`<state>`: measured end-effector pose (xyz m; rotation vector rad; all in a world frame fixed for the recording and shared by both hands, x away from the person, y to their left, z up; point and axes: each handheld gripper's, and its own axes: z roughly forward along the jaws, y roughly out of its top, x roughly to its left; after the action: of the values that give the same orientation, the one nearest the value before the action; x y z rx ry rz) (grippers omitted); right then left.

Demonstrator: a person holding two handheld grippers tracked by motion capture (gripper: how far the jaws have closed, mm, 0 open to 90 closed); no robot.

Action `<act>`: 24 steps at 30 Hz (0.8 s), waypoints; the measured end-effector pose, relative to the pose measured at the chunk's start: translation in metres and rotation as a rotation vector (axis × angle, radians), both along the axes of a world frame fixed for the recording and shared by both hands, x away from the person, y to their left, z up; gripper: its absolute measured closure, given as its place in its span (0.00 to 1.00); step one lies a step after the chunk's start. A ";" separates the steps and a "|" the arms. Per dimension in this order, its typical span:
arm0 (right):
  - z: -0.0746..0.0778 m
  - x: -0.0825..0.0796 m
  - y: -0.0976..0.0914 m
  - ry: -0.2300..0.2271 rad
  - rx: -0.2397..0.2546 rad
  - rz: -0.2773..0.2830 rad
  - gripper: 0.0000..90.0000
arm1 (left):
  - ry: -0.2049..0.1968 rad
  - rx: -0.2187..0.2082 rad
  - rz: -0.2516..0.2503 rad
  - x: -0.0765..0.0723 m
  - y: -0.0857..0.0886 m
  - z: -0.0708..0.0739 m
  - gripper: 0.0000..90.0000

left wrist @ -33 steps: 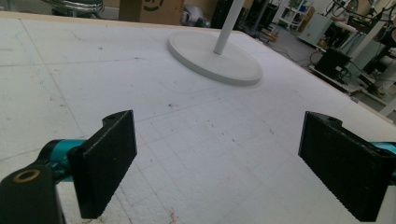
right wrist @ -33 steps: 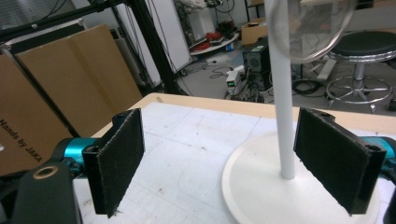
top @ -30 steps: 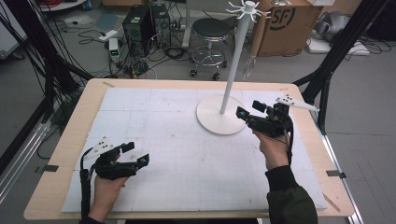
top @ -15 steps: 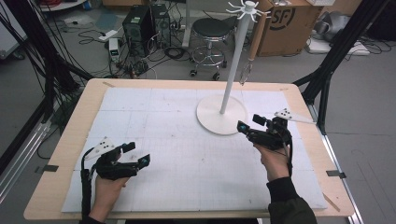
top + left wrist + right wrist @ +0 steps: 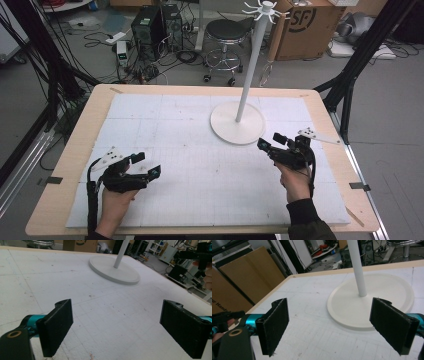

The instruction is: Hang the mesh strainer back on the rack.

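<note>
A white stand (image 5: pixel 245 107) stood on the table (image 5: pixel 70 165), at about 1 o'clock from the middle of the white mat (image 5: pixel 200 170) that covered the wood. It had a round flat base (image 5: pixel 225 127) and a thin upright pole (image 5: pixel 252 65) with small hooks (image 5: pixel 264 11) at the top.

The left tongs (image 5: pixel 146 165) were at 8 o'clock on the mat, held in the person's left hand (image 5: pixel 116 202). Their jaws were set wide apart and nothing was between them. In the left gripper view the tongs (image 5: pixel 117 322) pointed toward the base (image 5: pixel 113 271), which lay well apart from them, at 12 o'clock.

The right tongs (image 5: pixel 269 143) were at 3 o'clock on the mat, in the right hand (image 5: pixel 295 182). Their jaws were also wide and held nothing. They were near the edge of the base, just beside it but not touching it. In the right gripper view the tongs (image 5: pixel 329 325) faced the base (image 5: pixel 347 305) and the pole (image 5: pixel 357 267).

Behind the table, on the floor, were a stool (image 5: pixel 227 32), a cardboard box (image 5: pixel 305 22) and many cables (image 5: pixel 145 70).
</note>
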<state>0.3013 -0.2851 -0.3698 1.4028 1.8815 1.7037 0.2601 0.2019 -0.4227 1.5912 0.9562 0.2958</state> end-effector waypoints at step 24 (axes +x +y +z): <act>-0.027 -0.021 -0.007 0.028 -0.039 -0.006 0.17 | 0.002 0.003 -0.016 0.000 -0.003 -0.002 0.13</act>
<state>0.2801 -0.2916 -0.3972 1.4243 1.9123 1.6440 0.2605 0.1986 -0.4247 1.6017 0.9449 0.2844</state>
